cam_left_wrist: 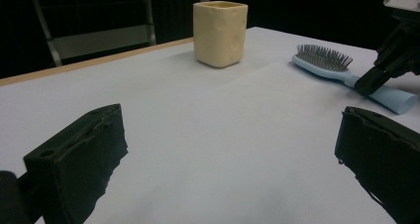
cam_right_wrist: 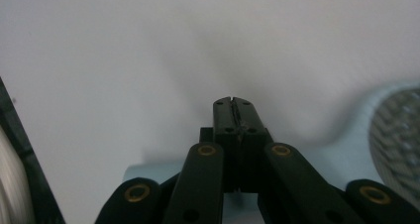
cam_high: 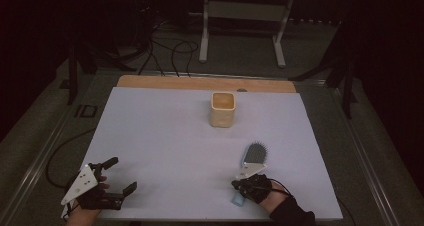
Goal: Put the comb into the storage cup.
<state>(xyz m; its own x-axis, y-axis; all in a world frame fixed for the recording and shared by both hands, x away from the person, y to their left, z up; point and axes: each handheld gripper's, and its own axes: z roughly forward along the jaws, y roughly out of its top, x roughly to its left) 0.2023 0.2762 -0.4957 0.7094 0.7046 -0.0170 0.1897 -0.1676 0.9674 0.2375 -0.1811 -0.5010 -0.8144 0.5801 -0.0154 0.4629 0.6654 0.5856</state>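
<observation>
Closest to the camera in the high view are the two hand-held grippers at the near edge of the white table sheet [cam_high: 165, 151]. The left gripper [cam_high: 120, 175] sits well off to the left of the hairbrush, jaws spread wide with nothing between them, just parked there.

The right gripper [cam_high: 243, 185] is the busy one. It's right over the handle of the light blue plastic hairbrush with the grey bristle pad [cam_high: 252, 158], which lies flat on the sheet, bristles up. In the right gripper view the jaws [cam_right_wrist: 233, 110] are pressed fully together, tip to tip, and the pale blue handle [cam_right_wrist: 143, 172] shows underneath them, not between them. So clenched on nothing, as far as I can see. From the left gripper view, the right gripper [cam_left_wrist: 369, 83] looks like it's resting on or just above the handle; I can't tell if it actually touches.

Beyond the hairbrush, toward the far side, stands a cream square ceramic cup [cam_high: 222, 109], upright and looking empty from above.

My read: the brush probably goes into that cup, and nothing's done yet. Brush not gripped, not lifted, cup untouched. The jaws need to open and take the handle first.
</observation>
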